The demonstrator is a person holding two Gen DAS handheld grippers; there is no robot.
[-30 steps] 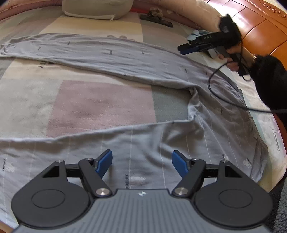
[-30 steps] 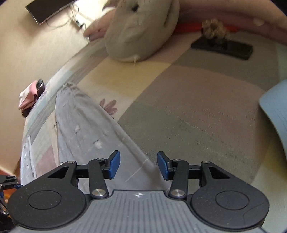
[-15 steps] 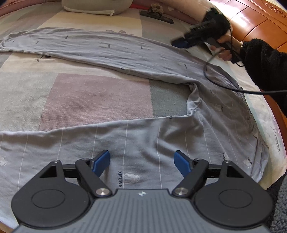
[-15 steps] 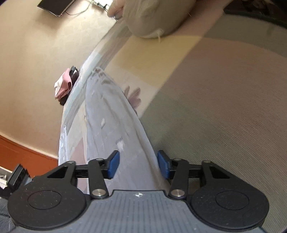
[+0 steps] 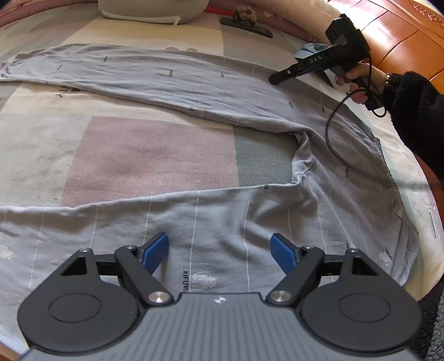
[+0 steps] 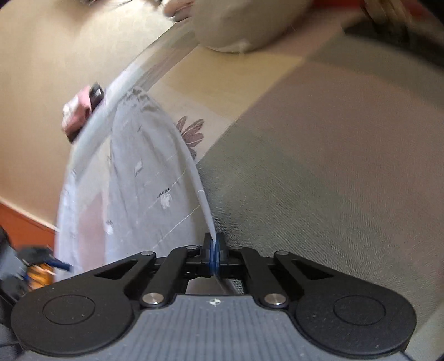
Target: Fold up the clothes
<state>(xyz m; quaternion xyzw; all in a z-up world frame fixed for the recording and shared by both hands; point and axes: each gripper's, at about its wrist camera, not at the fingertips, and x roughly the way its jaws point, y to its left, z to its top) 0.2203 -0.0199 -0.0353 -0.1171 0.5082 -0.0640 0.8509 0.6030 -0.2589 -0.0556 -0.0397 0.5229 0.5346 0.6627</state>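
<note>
1. One pair of thin grey trousers (image 5: 222, 91), faintly lined and printed, lies V-shaped on the woven patchwork bedspread (image 5: 155, 155)
2. Right gripper (image 6: 214, 251), angled down, is clenched on the far leg's outer edge
3. Left gripper (image 5: 220, 251) hovers over the near leg, jaws opening, nothing between them

Bed clutter beyond the laundry

A pillow (image 5: 149, 11) lies at the bed's (image 5: 149, 155) far edge, a dark phone (image 5: 247, 26) beside it; orange wooden panelling (image 5: 399, 30) flanks the far right corner.
</note>
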